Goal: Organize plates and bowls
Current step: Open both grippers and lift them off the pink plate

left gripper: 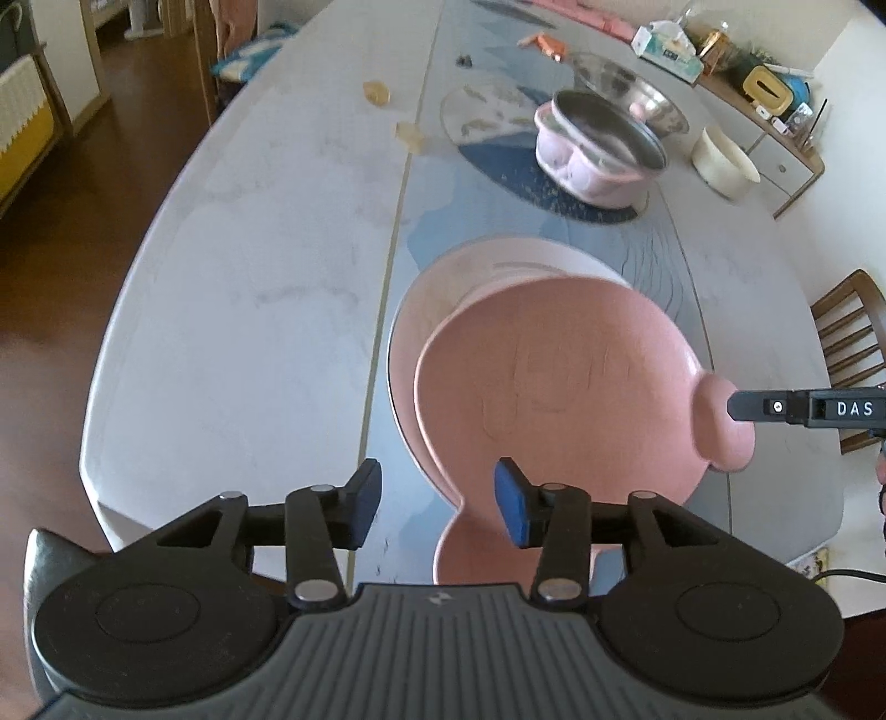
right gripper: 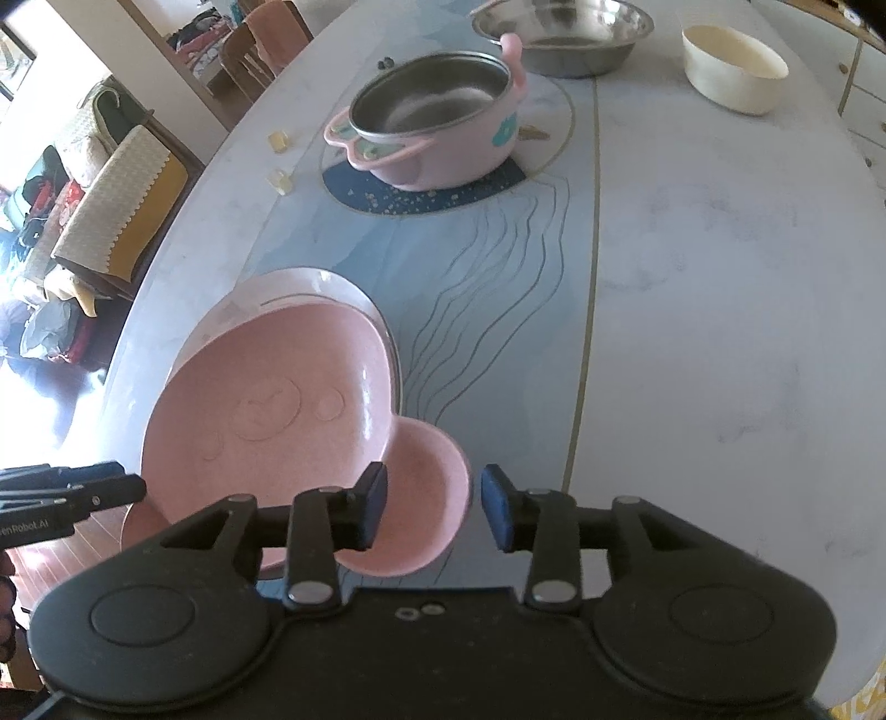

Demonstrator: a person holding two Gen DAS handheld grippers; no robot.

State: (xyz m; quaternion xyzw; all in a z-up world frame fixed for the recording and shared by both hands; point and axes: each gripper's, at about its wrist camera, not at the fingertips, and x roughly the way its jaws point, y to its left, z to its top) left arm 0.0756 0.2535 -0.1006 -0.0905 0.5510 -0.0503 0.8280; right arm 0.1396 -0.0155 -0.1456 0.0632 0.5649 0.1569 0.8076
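Both tongs, left [left gripper: 437, 501] and right [right gripper: 433, 507], stand released beside the pink dish's [left gripper: 554, 382] ears; it now rests on a plate [left gripper: 487, 260]. Pot [right gripper: 437, 127], steel bowl [right gripper: 565, 33] and cream bowl [right gripper: 733, 66] remain unstacked.

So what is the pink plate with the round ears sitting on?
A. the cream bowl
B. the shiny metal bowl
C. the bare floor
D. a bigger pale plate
D: the pink eared plate lies on top of a larger pale plate, whose rim shows beyond its far edge in both views, while the metal bowl and the cream bowl stand far off on the table.
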